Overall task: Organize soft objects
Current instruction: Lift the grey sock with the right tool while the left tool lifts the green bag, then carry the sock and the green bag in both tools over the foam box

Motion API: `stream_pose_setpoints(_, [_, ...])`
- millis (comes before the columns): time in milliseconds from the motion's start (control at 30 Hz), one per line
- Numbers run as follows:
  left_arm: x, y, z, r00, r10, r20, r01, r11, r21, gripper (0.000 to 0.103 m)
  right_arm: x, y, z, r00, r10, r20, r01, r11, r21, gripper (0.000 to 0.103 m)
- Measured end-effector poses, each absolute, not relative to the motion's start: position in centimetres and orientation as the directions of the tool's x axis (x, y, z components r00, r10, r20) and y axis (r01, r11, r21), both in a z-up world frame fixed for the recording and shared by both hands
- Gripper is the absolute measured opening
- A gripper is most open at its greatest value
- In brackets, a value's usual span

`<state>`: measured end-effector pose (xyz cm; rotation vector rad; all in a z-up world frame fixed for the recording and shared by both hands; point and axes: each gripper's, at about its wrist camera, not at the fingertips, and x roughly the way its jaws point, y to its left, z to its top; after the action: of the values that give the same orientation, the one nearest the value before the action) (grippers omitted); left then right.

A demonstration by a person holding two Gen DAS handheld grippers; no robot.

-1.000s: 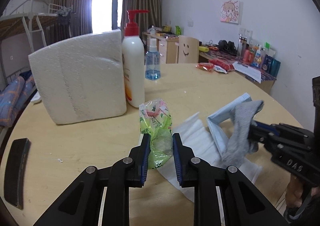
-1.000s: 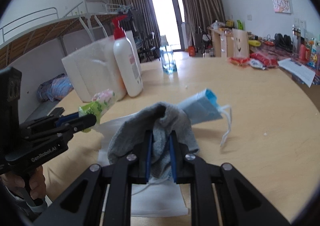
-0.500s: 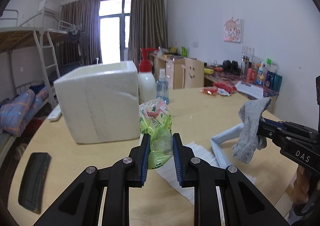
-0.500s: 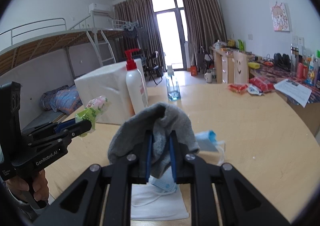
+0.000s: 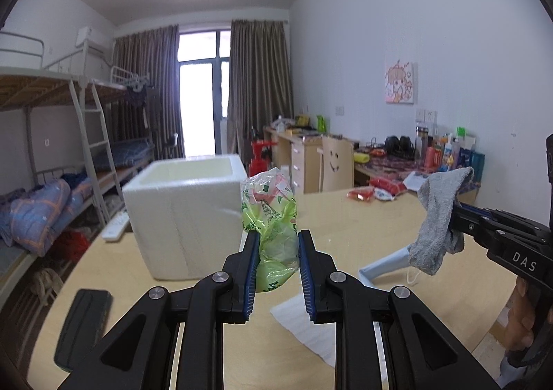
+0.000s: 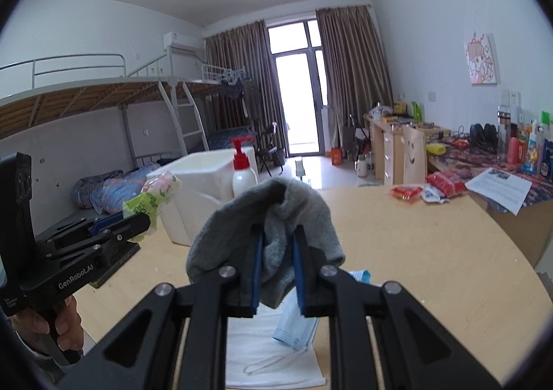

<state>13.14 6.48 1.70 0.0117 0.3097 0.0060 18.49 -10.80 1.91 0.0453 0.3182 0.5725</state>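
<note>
The green packet (image 5: 270, 224) is pinched between the blue pads of the left gripper (image 5: 275, 269), its crumpled lower part squeezed narrow and its printed pink-and-green top standing above the fingertips. It hangs in the air over the table (image 5: 352, 217), in front of the right front corner of the foam box (image 5: 186, 213).

The grey sock (image 6: 273, 234) is clamped in the right gripper (image 6: 276, 265), bunched between the pads and draped over both fingers. From the left wrist view it droops in a fold off the tip of that gripper, to the right of the box and above the table.

Below the sock, a blue face mask (image 6: 297, 327) lies on a white cloth (image 6: 269, 359) spread on the table; its ear loop trails across the cloth. In the left wrist view the mask's near edge stands up slightly from the surface.

The box sits open-topped on the left part of the table. A white pump bottle (image 6: 243, 176) with a red top stands just behind its right side. In front of the box, near the table's left edge, lies a flat black object (image 5: 83, 327).

Far right of the box, red snack packets (image 6: 408, 191) rest at the table's back edge. Beyond them is a chair (image 6: 414, 151) with a smiley face on its back and a cluttered desk (image 6: 484, 155) along the wall. Left of the box stand bunk beds (image 5: 52, 134).
</note>
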Motion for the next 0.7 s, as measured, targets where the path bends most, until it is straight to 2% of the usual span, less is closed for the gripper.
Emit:
stream_pose_setpoints(267, [10.6,6.3,4.1,0.981,0.025,-0.193,-0.018,0.999,0.04,0.024,17.0,-11.5,3.7,0.82,0.54,-0.191,-0.53,0.841,0.107,0.02])
stream_pose_setpoints(700, [9.6,6.2,4.5,0.983,0.037,-0.18,-0.028,0.998,0.05,0.024,16.4,-11.5,3.8,0.822,0.539,-0.183,-0.529,0.842,0.103,0.02])
